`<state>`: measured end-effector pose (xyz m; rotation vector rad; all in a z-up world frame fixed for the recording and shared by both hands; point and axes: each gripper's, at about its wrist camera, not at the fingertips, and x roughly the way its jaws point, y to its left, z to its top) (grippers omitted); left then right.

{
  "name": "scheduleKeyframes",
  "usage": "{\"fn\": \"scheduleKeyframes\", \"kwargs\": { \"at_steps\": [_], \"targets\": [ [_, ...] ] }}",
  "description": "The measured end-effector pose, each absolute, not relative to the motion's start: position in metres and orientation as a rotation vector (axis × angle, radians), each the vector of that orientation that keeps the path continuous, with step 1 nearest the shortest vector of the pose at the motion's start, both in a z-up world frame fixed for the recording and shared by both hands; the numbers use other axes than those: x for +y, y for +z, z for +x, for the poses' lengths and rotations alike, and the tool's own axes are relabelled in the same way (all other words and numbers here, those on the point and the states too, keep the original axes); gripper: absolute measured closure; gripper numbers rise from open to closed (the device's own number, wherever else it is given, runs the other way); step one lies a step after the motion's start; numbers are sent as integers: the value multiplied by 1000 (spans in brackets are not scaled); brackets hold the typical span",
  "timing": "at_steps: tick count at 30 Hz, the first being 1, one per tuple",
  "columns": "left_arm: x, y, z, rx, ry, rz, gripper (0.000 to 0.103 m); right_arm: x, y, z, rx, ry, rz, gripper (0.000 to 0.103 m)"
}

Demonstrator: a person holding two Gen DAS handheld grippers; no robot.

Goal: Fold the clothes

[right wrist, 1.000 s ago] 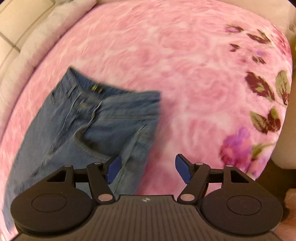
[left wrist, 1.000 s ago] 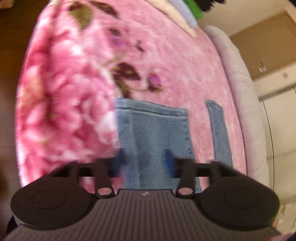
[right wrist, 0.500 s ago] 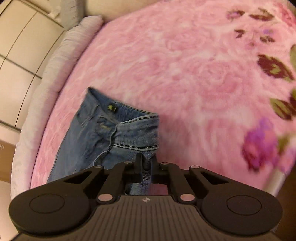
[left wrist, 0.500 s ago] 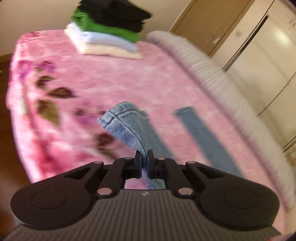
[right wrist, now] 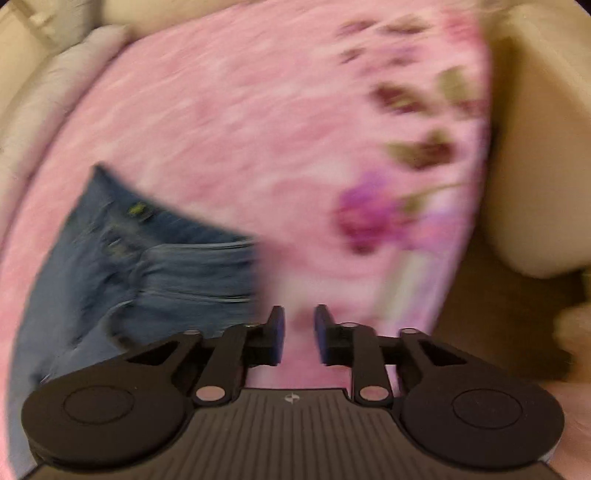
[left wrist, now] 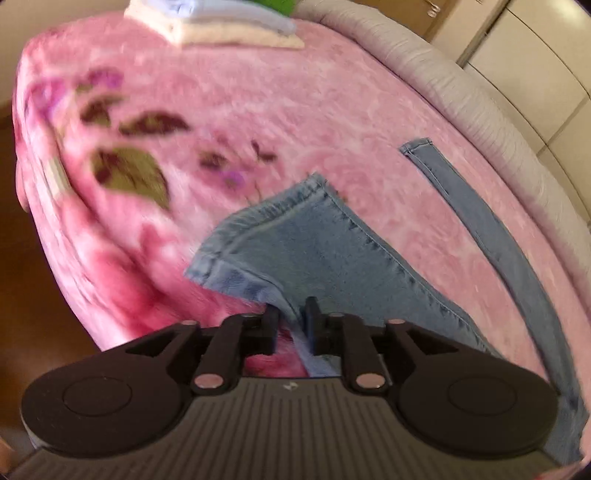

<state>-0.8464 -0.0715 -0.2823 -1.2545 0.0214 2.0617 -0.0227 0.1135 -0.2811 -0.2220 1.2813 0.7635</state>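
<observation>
- Jeans (left wrist: 332, 258): lay on the pink blanket (left wrist: 258, 110); 1 leg hem lifted, the other leg (left wrist: 480, 221) flat toward the bed's grey edge.
- Left gripper (left wrist: 291, 325): we held the hem, fingers nearly closed on denim, as 0.5 s before.
- Right gripper (right wrist: 298, 332): fingers parted by a narrow gap, nothing between; 0.5 s earlier we had them shut at the waistband (right wrist: 199, 254), so we judged that end let go, the fold resting on our left.
- Folded stack (left wrist: 229, 26): at the far end.

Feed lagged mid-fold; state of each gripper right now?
Left gripper: shut on the blue denim jeans, near the leg hem.
Right gripper: open, holding nothing, beside the waistband.
</observation>
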Motion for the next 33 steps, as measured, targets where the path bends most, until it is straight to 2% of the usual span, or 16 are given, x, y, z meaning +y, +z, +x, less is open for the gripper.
{"fn": "scheduleKeyframes", "kwargs": {
  "at_steps": [1,3,4,7,10,12,15,18,21,24,26,27,28,30,31,33],
  "targets": [
    [-70,-277,-843,45,2067,-1244,74,106,-272,-26,1257,760,-229,59],
    [-66,-267,-835,93,2076,-1224,77,97,-254,-42,1189,836,-275,58],
    [-65,-262,-832,117,2081,-1213,76,98,-249,-53,1165,874,-312,53],
    [-60,-247,-821,189,2094,-1181,75,102,-236,-88,1098,994,-416,48],
    [-54,-233,-808,265,2098,-1147,74,121,-244,-129,1055,1127,-529,48],
    [-32,-243,-778,376,1965,-1109,73,127,-249,-157,1001,1211,-610,48],
    [-15,-271,-746,413,1850,-1141,69,133,-266,-183,943,1300,-696,49],
    [-14,-294,-728,487,1859,-1151,70,136,-291,-182,972,1258,-776,52],
    [-16,-284,-721,554,1882,-1184,69,127,-292,-162,1037,1189,-768,47],
    [-22,-262,-704,588,1854,-1270,57,110,-277,-146,1080,1167,-757,45],
    [-26,-241,-682,605,1818,-1286,56,94,-262,-139,1111,1206,-743,31],
    [-29,-230,-670,607,1800,-1285,51,88,-257,-139,1128,1210,-750,24],
    [-32,-219,-658,610,1783,-1283,45,82,-250,-142,1136,1225,-763,24],
    [-42,-197,-628,613,1762,-1262,39,71,-235,-146,1152,1257,-789,21],
    [-47,-186,-613,613,1751,-1248,39,67,-227,-149,1149,1283,-795,17],
    [-57,-166,-588,605,1733,-1227,38,58,-210,-155,1141,1334,-807,15]
  ]
}}
